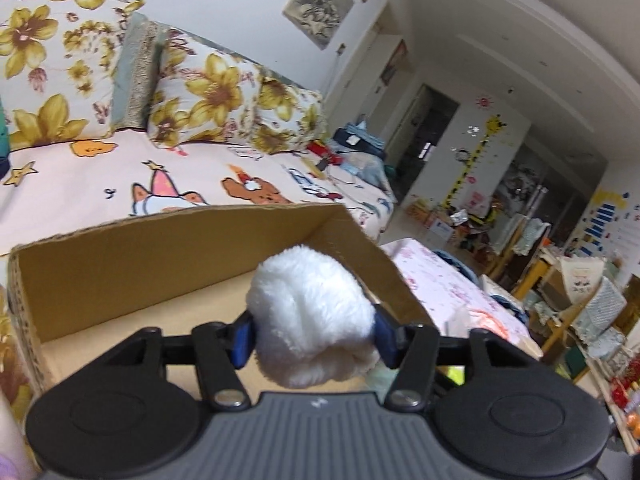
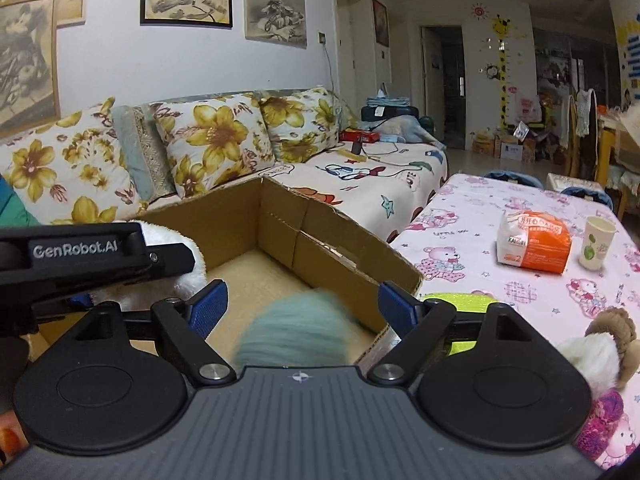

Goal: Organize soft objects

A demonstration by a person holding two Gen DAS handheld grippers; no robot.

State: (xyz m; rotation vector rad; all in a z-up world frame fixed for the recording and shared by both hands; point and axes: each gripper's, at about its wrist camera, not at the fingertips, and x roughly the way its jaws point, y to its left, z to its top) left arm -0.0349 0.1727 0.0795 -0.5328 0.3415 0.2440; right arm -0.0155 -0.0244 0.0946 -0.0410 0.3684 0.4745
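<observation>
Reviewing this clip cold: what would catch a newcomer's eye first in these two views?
First the white fluffy ball between the left gripper pads, over the open cardboard box. Next, in the right wrist view, a blurred teal fluffy ball lies free between the wide-open right gripper pads above the same box. Behind stand yellow-flowered sofa cushions; to the right, a pink bear-print tablecloth.
</observation>
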